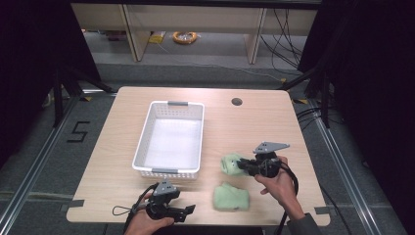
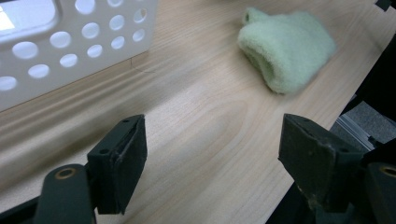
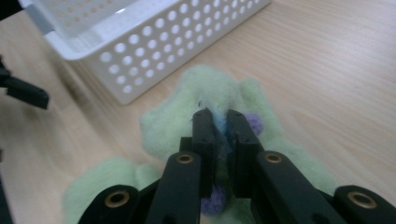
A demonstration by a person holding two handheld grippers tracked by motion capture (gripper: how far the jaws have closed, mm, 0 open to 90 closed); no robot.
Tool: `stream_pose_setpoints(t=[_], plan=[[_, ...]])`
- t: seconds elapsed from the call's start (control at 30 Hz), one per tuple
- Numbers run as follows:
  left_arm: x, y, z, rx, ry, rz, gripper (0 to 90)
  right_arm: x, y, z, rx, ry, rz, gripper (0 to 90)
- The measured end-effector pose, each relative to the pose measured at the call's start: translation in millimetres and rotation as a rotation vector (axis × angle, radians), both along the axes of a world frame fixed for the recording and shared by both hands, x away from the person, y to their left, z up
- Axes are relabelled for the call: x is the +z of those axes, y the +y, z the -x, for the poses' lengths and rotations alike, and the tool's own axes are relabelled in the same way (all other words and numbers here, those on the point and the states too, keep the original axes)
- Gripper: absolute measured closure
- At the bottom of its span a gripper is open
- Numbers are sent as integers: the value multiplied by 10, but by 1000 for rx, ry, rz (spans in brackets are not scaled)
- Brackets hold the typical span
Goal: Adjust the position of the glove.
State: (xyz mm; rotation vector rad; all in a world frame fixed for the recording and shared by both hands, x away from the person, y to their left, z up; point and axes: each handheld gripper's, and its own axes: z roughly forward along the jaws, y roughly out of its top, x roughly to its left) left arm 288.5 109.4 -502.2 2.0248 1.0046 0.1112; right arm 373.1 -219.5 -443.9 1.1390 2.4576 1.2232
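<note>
Two light green fuzzy socks lie on the wooden table [image 1: 244, 127]. One sock [image 1: 231, 163] [image 3: 219, 100], with purple dots, sits right of the white basket [image 1: 170, 139], and my right gripper [image 1: 246, 167] [image 3: 220, 122] is shut on it, jaws pinching the fabric. The other sock [image 1: 230, 197] [image 2: 285, 49] lies flat near the front edge. My left gripper [image 1: 188, 211] [image 2: 212, 163] hovers low at the front left, open, with nothing between its jaws, pointing towards that second sock.
The white perforated basket [image 2: 70, 42] [image 3: 154, 46] is empty and stands mid-table. A round cable hole [image 1: 237, 102] is at the back right. The table's front edge runs just under the left gripper.
</note>
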Motion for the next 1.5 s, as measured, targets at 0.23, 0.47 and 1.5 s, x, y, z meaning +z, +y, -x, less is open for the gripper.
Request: stream_pose_setpoints(t=[0.23,0.47,1.5], plan=[[-2,15,-11,-10,6,-7,213,38,71,310,43,-29,-36,841],[1,19,-9,-11,2,-9,217,-47,139,494,73,3,-74,841],[-33,-14,3,-13,12,-15,221,-388,119,694,30,83,-42,793]])
